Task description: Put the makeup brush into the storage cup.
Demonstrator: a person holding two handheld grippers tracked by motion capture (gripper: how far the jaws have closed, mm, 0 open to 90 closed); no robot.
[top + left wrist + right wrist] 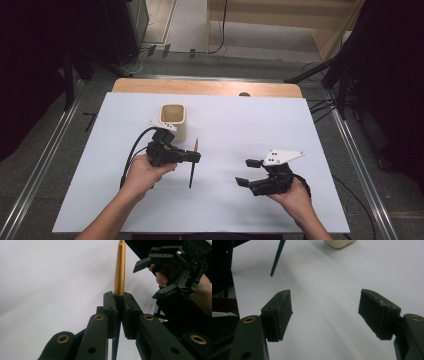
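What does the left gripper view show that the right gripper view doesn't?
Left gripper view alone: the left tongs shut on the brush, its gold ferrule rising above the pads, and the right tongs held open in a hand farther off. Right gripper view alone: a corner of the cream cup at the top edge, and its own pads spread wide with nothing between them. Both share the white table sheet and part of the brush's dark handle.

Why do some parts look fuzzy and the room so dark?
High view: white table brightly lit, surroundings dark. Left gripper view: close-up jaws and the brush look soft, its gold part shiny. Right gripper view: the cup at the top edge is blurred.
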